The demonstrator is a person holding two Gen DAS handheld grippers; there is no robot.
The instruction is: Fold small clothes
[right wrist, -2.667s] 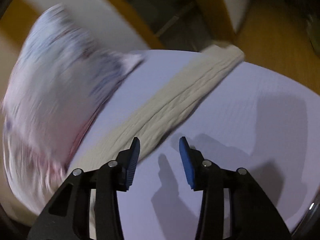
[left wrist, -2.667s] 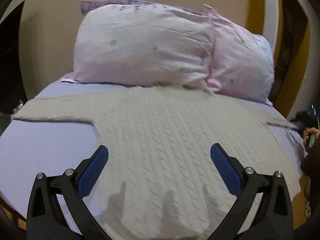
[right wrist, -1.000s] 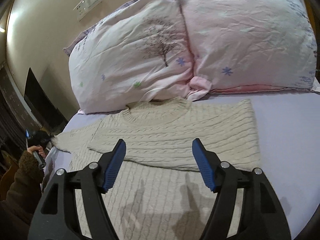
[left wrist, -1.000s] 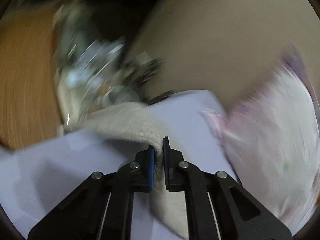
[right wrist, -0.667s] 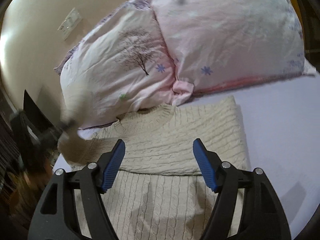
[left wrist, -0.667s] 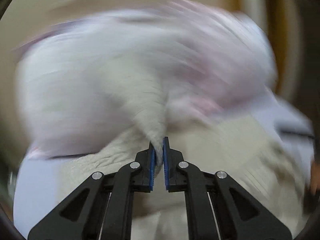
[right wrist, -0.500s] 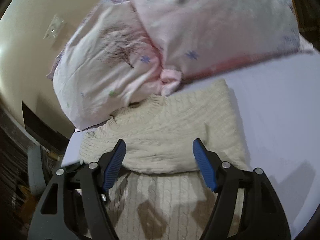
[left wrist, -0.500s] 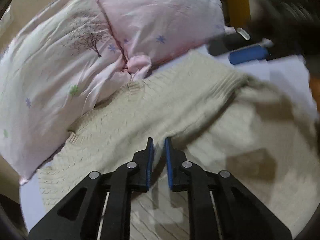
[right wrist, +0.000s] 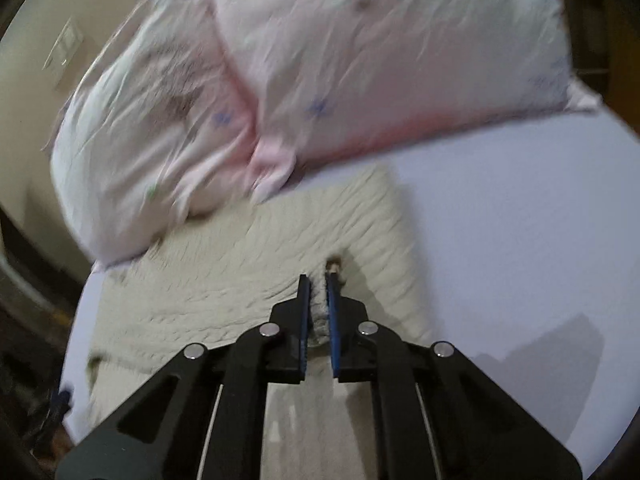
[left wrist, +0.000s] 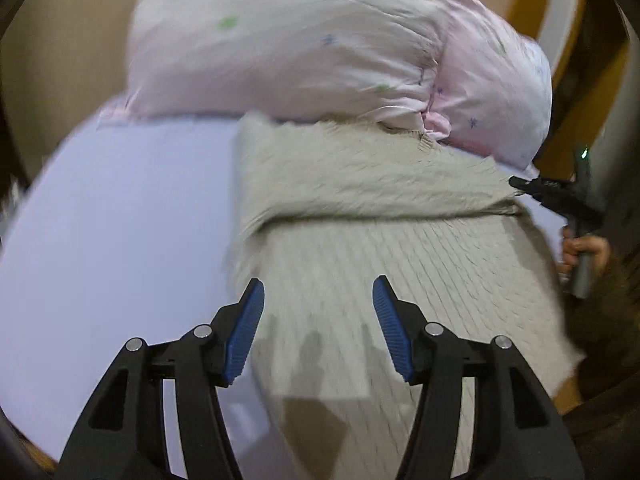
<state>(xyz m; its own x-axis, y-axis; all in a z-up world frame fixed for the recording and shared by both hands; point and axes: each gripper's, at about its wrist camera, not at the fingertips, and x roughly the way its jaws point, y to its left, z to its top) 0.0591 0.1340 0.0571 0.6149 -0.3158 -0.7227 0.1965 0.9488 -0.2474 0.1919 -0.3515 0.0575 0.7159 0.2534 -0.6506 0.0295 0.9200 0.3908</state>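
So the cream knit sweater point(left wrist: 360, 240) is laid flat on the bed point(left wrist: 120, 220), collar end just below the pink pillows point(left wrist: 320, 40). The left gripper point(left wrist: 318, 320) is held wide open above it. A fold of sweater knit is pinched in the right gripper point(right wrist: 318, 304), jaws nearly closed.

Black angular frames with silver screws are seen on the left gripper point(left wrist: 318, 316) and right gripper point(right wrist: 317, 308). Ribbed blue pads point(left wrist: 244, 330) are fitted inside.

Cream cable-knit sweater point(left wrist: 360, 216): sleeves folded across chest, collar touching pink pillows point(left wrist: 320, 40). Left gripper point(left wrist: 318, 328): jaws apart, above sweater's hem.
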